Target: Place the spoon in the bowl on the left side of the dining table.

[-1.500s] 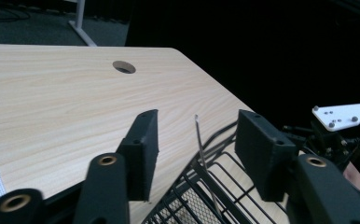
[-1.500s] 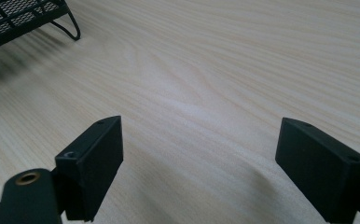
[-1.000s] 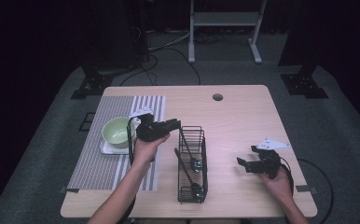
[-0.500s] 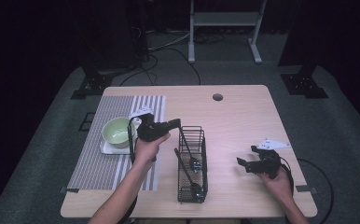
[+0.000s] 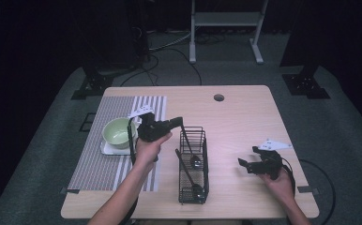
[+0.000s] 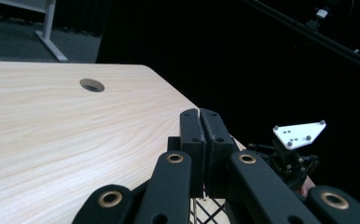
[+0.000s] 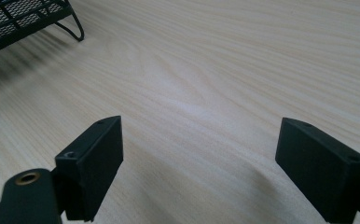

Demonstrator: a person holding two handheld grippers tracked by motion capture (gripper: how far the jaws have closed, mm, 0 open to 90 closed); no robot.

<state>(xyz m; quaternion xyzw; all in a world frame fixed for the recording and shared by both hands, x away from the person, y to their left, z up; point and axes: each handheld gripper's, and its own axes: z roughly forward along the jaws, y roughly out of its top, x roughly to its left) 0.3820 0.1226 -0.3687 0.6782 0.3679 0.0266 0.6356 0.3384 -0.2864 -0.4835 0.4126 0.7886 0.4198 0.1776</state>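
1. High view: the left gripper point(image 5: 178, 123) is held above the tabletop point(image 5: 245, 117), just over the far left corner of the black wire basket point(image 5: 193, 164). Its jaws are together and point toward the basket's far end. Whether they pinch the thin dark handle that rises from the basket toward them cannot be told here. Two long black utensils point(image 5: 188, 161) lie inside the basket, their rounded heads toward the near end. The basket stands near the middle of the tabletop, its long side running away from the person. To its left a striped placemat point(image 5: 99, 159) carries a green bowl point(image 5: 118, 131) on a white plate point(image 5: 108, 149). The right gripper point(image 5: 245, 164) rests low at the right side of the tabletop, well apart from the basket, jaws apart and aimed toward it.

2. Left gripper view: the two black jaws are pressed together with only a hairline seam between them. A bit of basket mesh point(image 6: 206, 212) shows below them. Beyond lies bare wood with a round cable hole point(image 6: 92, 85). The other gripper's grey plate point(image 6: 299, 134) shows at the right.

3. Right gripper view: the jaws stand wide apart over bare tabletop point(image 7: 215, 84), holding nothing. A corner of the basket point(image 7: 24, 21) sits at the upper left, apart from them.
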